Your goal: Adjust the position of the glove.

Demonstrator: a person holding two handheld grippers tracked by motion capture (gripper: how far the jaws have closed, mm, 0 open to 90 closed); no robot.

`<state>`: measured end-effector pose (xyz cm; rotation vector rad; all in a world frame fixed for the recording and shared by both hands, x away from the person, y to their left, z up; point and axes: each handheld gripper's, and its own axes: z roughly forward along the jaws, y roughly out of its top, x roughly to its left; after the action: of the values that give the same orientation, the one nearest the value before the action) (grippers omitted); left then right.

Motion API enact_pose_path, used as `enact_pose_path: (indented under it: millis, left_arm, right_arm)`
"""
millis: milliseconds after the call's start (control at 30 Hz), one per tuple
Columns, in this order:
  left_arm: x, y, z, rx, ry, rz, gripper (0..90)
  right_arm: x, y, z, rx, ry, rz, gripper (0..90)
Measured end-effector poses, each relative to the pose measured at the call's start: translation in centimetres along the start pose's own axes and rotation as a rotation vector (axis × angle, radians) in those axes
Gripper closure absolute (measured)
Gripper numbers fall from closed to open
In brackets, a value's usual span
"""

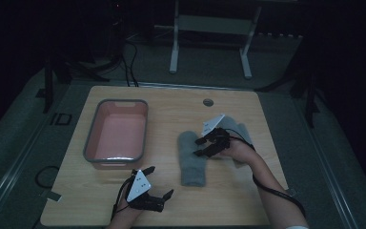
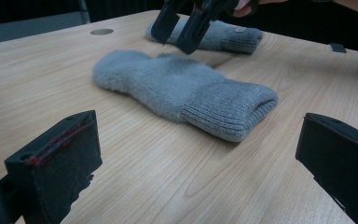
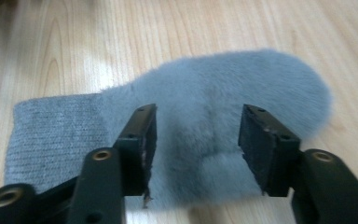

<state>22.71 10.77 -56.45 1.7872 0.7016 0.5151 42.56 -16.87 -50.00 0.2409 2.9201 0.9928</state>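
left hand-held gripper [image 1: 158, 183] wide open, empty, resting at near table [image 1: 248, 200] edge, likely waiting | fuzzy grey knit mitten [image 1: 193, 160] flat mid-table | right hand-held gripper [image 1: 200, 147] jaws parted above it, not pinching | second grey mitten [image 1: 243, 130] behind | pink grey-rimmed bin [image 1: 116, 133] far left, probable drop spot

On the table [image 1: 171, 210] the tub [image 1: 91, 138] lies left; a mitten [image 1: 190, 162] lies right of it; a second mitten [image 1: 243, 131] lies just behind and right; the right hand-held gripper [image 1: 201, 147] hangs over the first mitten; the left hand-held gripper [image 1: 161, 182] sits at the near edge.
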Motion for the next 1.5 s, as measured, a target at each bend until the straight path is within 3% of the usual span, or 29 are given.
enact_pose_path:
  millis: [167,300,333,400,500,600,733,767,800,833,967,1033,1233,1400,1500]
  left_arm:
    - [0.0,0.0,0.0,0.002,0.003,-0.004,0.3]
    - [0.0,0.0,0.1,0.002,0.002,-0.005,0.2]
    - [0.0,0.0,0.1,0.003,0.002,-0.004,0.3]
    - [0.0,-0.1,0.1,0.004,0.001,-0.006,0.2]
    - [0.0,-0.1,0.1,0.004,-0.001,-0.004,0.3]
    - [0.0,-0.1,0.1,0.004,-0.001,-0.006,0.2]
    - [0.0,-0.1,0.2,0.006,-0.003,-0.009,0.2]
    - [0.0,-0.1,0.2,0.006,-0.004,-0.007,0.3]
    - [0.0,-0.1,0.2,0.005,-0.005,-0.007,0.3]
    - [0.0,-0.1,0.2,0.005,-0.005,-0.007,0.3]
    - [0.0,-0.1,0.2,0.005,-0.008,-0.014,0.2]
    - [0.1,-0.1,0.2,0.006,-0.009,-0.017,0.3]
    - [0.1,-0.1,0.3,0.011,-0.008,-0.013,0.2]
    - [0.1,-0.1,0.3,0.011,-0.007,-0.012,0.2]
    - [0.1,-0.1,0.2,0.008,-0.006,-0.015,0.2]
  right_arm:
    - [0.3,-0.5,-1.5,-0.020,-0.050,0.026,41.1]
    - [0.2,-1.1,-2.9,-0.044,-0.131,0.086,31.3]
    - [0.2,-1.4,-3.4,-0.052,-0.174,0.107,29.4]
    - [0.1,-1.9,-4.1,-0.064,-0.217,0.130,27.4]
    - [0.1,-2.7,-5.2,-0.067,-0.235,0.163,30.2]
    - [-0.3,-3.7,-6.2,-0.067,-0.235,0.240,32.7]
    - [-0.2,-4.7,-7.1,-0.104,-0.256,0.274,35.4]
    - [-0.2,-5.8,-7.8,-0.108,-0.305,0.314,35.3]
    - [-0.2,-5.8,-7.8,-0.108,-0.305,0.314,35.3]
    - [-0.2,-6.5,-8.3,-0.096,-0.355,0.331,35.4]
    - [-0.2,-8.2,-9.1,-0.111,-0.403,0.376,30.2]
    - [-0.5,-9.6,-9.5,-0.106,-0.418,0.417,34.0]
    - [-1.9,-11.9,-9.6,-0.132,-0.448,0.483,47.0]
    - [-3.1,-12.6,-8.1,-0.132,-0.452,0.515,42.3]
    - [-3.5,-12.8,-7.2,-0.124,-0.450,0.509,42.3]
